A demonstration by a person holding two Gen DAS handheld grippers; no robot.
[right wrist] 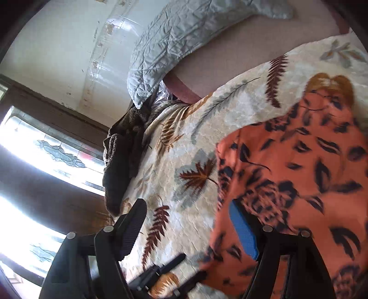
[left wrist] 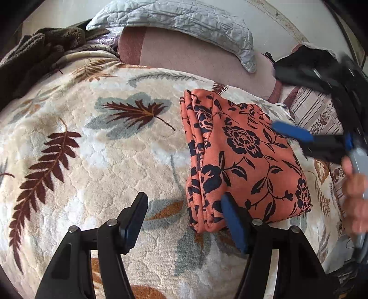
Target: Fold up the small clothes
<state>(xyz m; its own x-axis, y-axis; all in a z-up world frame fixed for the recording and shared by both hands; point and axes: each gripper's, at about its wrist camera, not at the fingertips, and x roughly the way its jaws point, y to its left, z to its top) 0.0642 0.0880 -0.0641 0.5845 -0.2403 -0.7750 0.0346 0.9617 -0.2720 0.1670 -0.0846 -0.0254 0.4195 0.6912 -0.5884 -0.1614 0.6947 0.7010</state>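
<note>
Left wrist view: folded orange floral cloth (left wrist: 243, 158) lies right of centre on the leaf-print blanket (left wrist: 92, 149); left gripper (left wrist: 186, 218) and right gripper (right wrist: 188, 230) both gape wide, holding nothing.

Cloth (left wrist: 243, 156): orange, dark navy floral print. Blanket (left wrist: 96, 147): cream, brown and grey-blue leaf pattern. Pillow (left wrist: 184, 20): pale grey-blue.

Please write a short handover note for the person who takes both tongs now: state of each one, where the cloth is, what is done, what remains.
Left tongs: open, empty, low over the leaf-pattern blanket, one blue pad at the near edge of the orange floral garment.
Right tongs: open, empty, close above the same garment; motion blur there.
Garment: lies folded into a compact bundle on the blanket, layered edges on its left side.
Done: folding looks finished.
Left: probably only tidy or set it aside. A dark cloth heap lies at the far corner.
</note>
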